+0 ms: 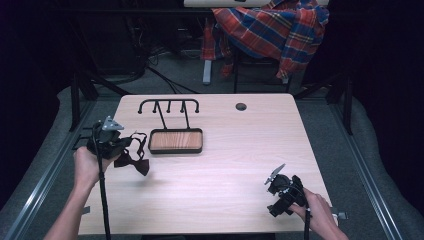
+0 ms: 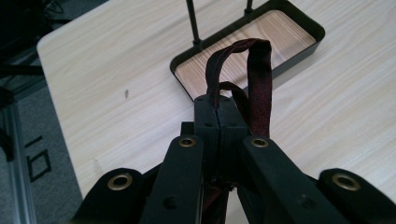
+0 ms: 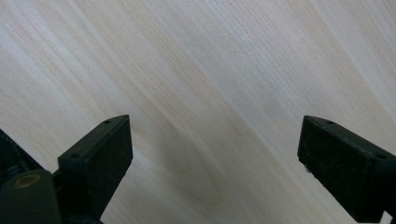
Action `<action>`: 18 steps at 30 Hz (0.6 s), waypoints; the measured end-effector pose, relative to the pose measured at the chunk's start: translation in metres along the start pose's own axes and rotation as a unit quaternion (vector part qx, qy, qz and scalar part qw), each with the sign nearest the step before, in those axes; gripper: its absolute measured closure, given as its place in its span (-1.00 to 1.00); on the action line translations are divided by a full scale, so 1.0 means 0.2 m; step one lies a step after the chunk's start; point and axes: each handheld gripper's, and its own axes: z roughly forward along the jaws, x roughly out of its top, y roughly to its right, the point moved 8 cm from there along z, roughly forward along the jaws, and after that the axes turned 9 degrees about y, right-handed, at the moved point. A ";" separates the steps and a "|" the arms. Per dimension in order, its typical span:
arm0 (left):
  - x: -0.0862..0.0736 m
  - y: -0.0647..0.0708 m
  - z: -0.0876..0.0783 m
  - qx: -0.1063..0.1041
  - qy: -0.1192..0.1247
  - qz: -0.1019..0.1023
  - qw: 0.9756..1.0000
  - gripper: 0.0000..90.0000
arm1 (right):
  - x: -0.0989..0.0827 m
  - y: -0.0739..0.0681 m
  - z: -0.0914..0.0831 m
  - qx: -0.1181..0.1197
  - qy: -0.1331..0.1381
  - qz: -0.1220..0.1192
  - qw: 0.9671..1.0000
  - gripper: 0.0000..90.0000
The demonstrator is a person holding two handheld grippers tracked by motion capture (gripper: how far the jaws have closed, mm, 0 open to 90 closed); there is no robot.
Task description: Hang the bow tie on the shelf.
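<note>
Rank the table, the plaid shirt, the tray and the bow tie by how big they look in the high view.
1. Table, largest by far.
2. Plaid shirt, draped farther back, so its true size is unsure.
3. Tray.
4. Bow tie, smallest, hanging from the shut left tool; its strap loops upward.

Two handheld tools, both black. Left tool [image 1: 131, 141] topped with a grey three-cornered plate, a black cable trailing down from it. Right tool [image 1: 274, 184] carrying a grey plate too, with a thin black cable running down past the hand. Bare forearms, no sleeves in sight. In the left gripper view, flat black arms with brass-coloured rivets at the joints and small round holes along them, ending in blocky black jaws. In the right gripper view, rectangular black pads [image 3: 100, 163] with tiny holes near the corners, one brass-coloured rivet at lower left.
</note>
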 end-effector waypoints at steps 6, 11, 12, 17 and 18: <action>0.06 -0.04 -0.01 0.007 0.005 -0.001 1.000 0.98 | 0.00 0.00 0.00 0.000 -0.004 0.002 1.000 -0.78; 0.11 -0.06 -0.01 0.013 0.006 0.002 1.000 0.98 | 0.00 0.00 0.00 0.000 -0.004 0.001 1.000 -0.78; 0.12 -0.06 -0.01 0.014 0.006 0.003 1.000 0.98 | 0.00 0.00 0.00 0.001 -0.004 0.001 1.000 -0.78; 0.18 -0.08 0.00 0.019 0.009 0.004 1.000 0.98 | 0.00 0.00 0.00 0.001 -0.003 0.001 1.000 -0.78; 0.19 -0.08 0.00 0.020 0.009 0.006 1.000 0.98 | 0.00 0.00 0.00 0.001 -0.003 0.001 1.000 -0.78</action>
